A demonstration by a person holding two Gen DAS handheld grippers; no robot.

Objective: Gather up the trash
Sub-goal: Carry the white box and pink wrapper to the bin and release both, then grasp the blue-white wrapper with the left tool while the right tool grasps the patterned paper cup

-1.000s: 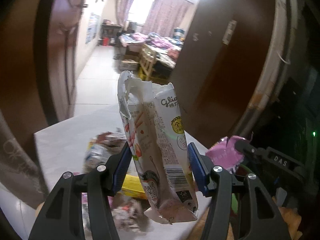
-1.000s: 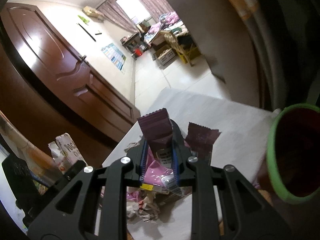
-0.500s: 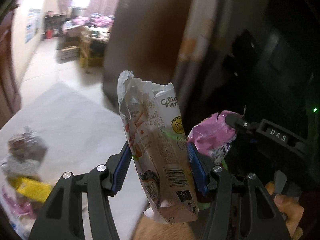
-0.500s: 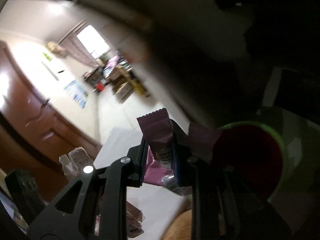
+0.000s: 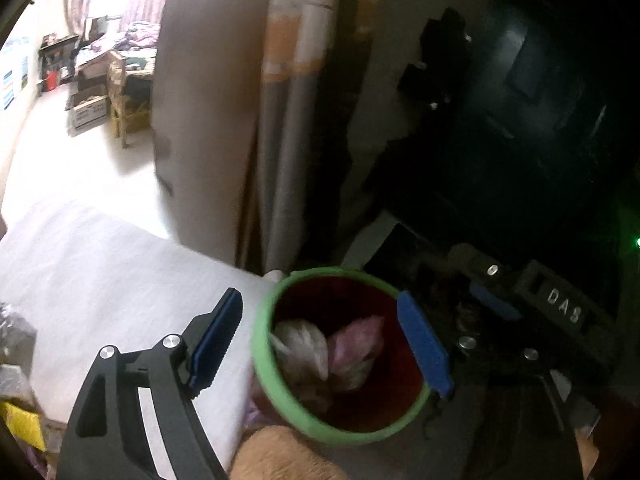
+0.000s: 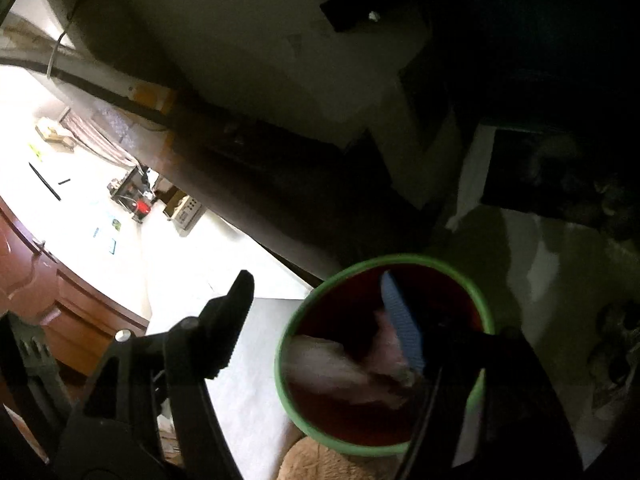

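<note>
A red bin with a green rim (image 5: pixel 264 360) stands beside the white table (image 5: pixel 100 280); it also shows in the right wrist view (image 6: pixel 478 292). Inside lie the white snack wrapper (image 5: pixel 302 340) and the pink wrapper (image 5: pixel 356 344); in the right wrist view they are blurred, white wrapper (image 6: pixel 328 364) and pink wrapper (image 6: pixel 386 356). My left gripper (image 5: pixel 320 340) is open and empty over the bin mouth. My right gripper (image 6: pixel 320 320) is open and empty above the bin. Its body shows at the right of the left wrist view (image 5: pixel 520 320).
More trash lies on the table at the far left, including a yellow wrapper (image 5: pixel 22 424) and a grey crumpled bag (image 5: pixel 16 336). A tan soft object (image 5: pixel 280 460) sits under the bin. Dark furniture (image 5: pixel 520 120) fills the right. A brown door (image 6: pixel 48 300) stands left.
Both grippers swung right from the table to over the bin and opened. The white snack wrapper and the pink wrapper dropped into the bin.
</note>
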